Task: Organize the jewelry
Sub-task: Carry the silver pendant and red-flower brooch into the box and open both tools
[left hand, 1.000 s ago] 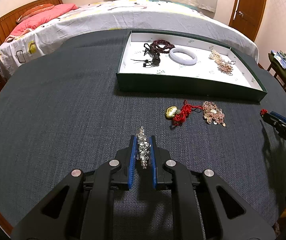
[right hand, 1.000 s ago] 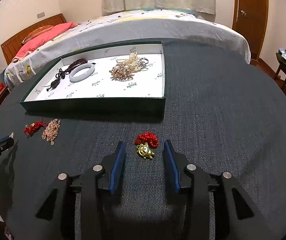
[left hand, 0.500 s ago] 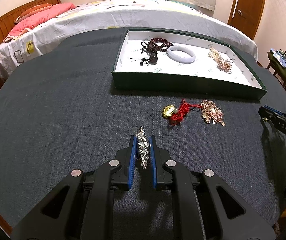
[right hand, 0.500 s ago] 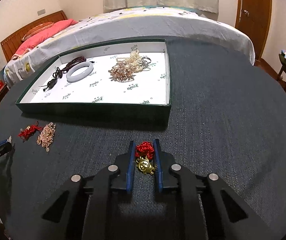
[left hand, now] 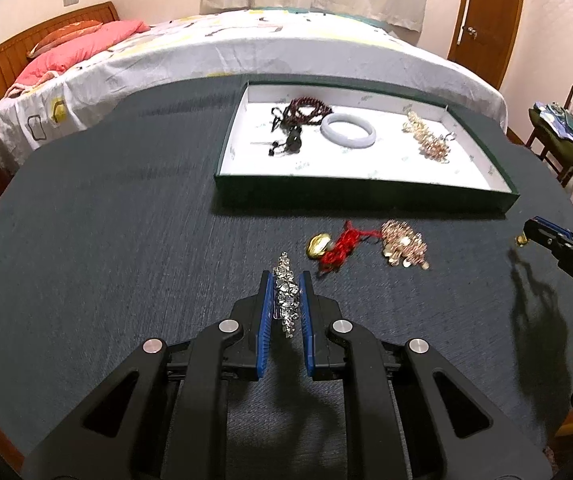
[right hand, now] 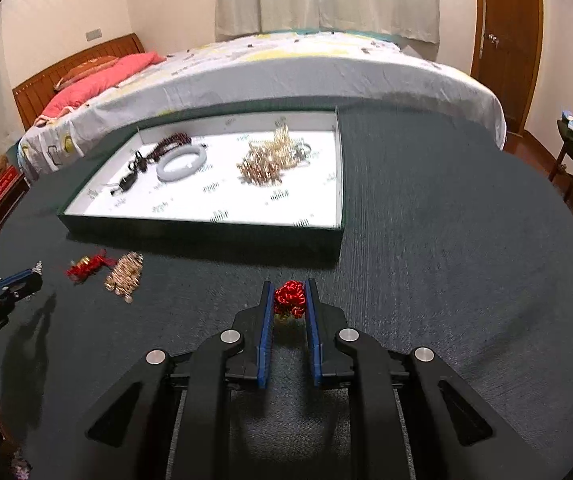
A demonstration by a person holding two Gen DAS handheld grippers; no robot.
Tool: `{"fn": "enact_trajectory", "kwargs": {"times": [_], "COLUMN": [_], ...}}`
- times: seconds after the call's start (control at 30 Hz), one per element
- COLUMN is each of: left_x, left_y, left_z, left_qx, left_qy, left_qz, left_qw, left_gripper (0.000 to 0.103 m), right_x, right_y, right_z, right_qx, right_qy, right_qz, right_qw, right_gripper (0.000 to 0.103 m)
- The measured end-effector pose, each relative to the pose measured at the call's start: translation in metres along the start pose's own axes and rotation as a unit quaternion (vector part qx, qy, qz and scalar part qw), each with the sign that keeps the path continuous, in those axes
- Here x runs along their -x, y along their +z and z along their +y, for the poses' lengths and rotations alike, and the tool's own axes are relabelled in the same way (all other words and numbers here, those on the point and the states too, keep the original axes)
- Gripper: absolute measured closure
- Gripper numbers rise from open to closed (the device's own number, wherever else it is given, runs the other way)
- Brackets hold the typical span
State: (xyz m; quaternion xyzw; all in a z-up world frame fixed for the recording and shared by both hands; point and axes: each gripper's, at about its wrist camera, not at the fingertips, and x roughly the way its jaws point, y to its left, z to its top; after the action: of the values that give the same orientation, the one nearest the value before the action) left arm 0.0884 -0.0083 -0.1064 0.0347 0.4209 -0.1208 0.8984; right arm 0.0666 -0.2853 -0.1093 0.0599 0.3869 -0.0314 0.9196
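Observation:
My left gripper [left hand: 286, 282] is shut on a silver crystal ornament [left hand: 285, 294], held just above the dark cloth table [left hand: 106, 260]. My right gripper [right hand: 289, 294] is shut on a red knot charm [right hand: 289, 299] whose gold pendant hangs below the pads. Ahead stands a green tray [left hand: 366, 196] lined in white, holding a dark bead bracelet [left hand: 306, 108], a white bangle [left hand: 348, 131] and a pearly gold piece [left hand: 426, 138]. On the cloth before the tray lie a gold ingot on red cord [left hand: 338, 246] and a gold sequin piece [left hand: 402, 244].
A bed [left hand: 246, 48] with a white cover runs behind the table. A wooden door [left hand: 482, 8] is at the back right, and a chair [left hand: 558, 132] piled with cloth stands to the right. Bare cloth stretches left of the tray.
My right gripper closed on the red knot charm and raised it off the cloth. My left gripper kept its hold on the silver ornament and hardly moved.

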Motion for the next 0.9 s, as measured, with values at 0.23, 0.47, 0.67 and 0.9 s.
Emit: {"fn": "enact_trajectory", "kwargs": {"times": [0.23, 0.47, 0.67, 0.9], "left_x": [0.012, 0.015, -0.003, -0.057], "left_y": [0.026, 0.071, 0.111, 0.120], "left_z": [-0.009, -0.032, -0.054, -0.074], "left_qx": [-0.008, -0.027, -0.037, -0.052], "left_qy": [-0.010, -0.025, -0.034, -0.032], "left_qz": [-0.032, -0.079, -0.102, -0.077], "left_qw": [0.9994, 0.9962, 0.9935, 0.9952], "left_gripper": [0.090, 0.090, 0.090, 0.090], "right_x": [0.019, 0.025, 0.014, -0.035], "right_y": [0.021, 0.053, 0.079, 0.080], "right_z": [0.007, 0.019, 0.023, 0.029], "right_qx": [0.006, 0.026, 0.031, 0.034], "right_qy": [0.008, 0.013, 0.015, 0.018], "right_qz": [-0.035, -0.071, -0.092, -0.058], "right_qw": [0.999, 0.997, 0.995, 0.998], "right_gripper": [0.087, 0.087, 0.087, 0.087]}}
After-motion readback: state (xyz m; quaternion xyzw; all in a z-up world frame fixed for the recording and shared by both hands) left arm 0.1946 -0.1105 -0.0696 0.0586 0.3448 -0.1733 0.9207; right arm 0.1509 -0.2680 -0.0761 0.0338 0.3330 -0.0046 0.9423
